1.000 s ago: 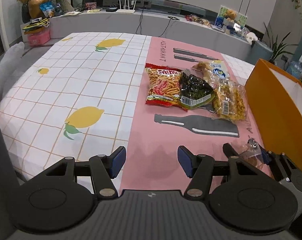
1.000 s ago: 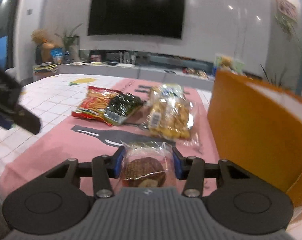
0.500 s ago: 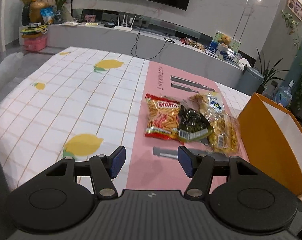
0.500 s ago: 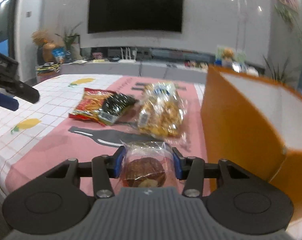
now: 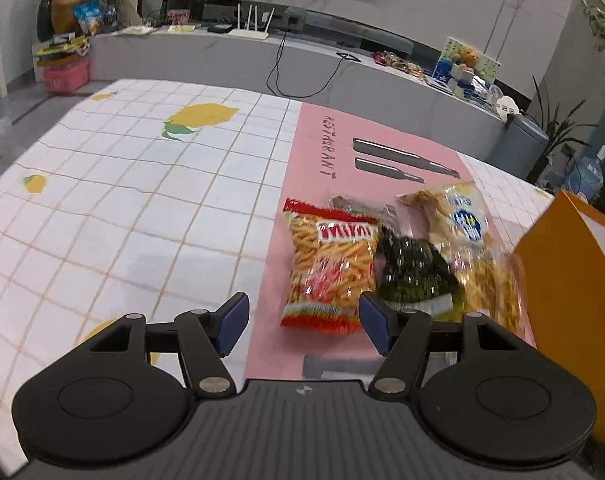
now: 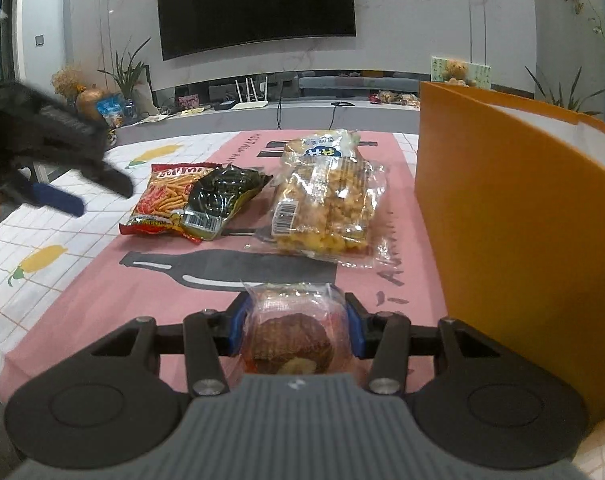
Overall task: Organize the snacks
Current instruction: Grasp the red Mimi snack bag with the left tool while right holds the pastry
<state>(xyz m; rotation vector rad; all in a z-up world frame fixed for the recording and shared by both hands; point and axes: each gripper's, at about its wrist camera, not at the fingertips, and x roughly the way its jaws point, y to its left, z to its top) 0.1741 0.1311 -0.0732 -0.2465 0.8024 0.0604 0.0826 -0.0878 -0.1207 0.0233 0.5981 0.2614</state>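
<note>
My right gripper [image 6: 296, 330] is shut on a clear-wrapped brown pastry [image 6: 292, 344], held above the pink mat beside the orange box [image 6: 514, 240]. My left gripper [image 5: 302, 320] is open and empty, just above the red snack bag [image 5: 330, 268]. The red bag [image 6: 162, 200], a dark green seaweed pack [image 5: 414, 272] [image 6: 218, 196] and a clear bag of yellow puffs [image 5: 486, 276] [image 6: 326, 204] lie together on the mat. The left gripper also shows at the left in the right wrist view [image 6: 58, 196].
The orange box [image 5: 570, 300] stands open at the table's right edge. A white lemon-print cloth [image 5: 122, 200] covers the left of the table. A grey counter [image 5: 262, 60] with clutter runs behind the table, below a wall TV [image 6: 254, 4].
My left gripper has moved forward and down toward the red snack bag. My right gripper has kept hold of the pastry and moved closer beside the orange box.
</note>
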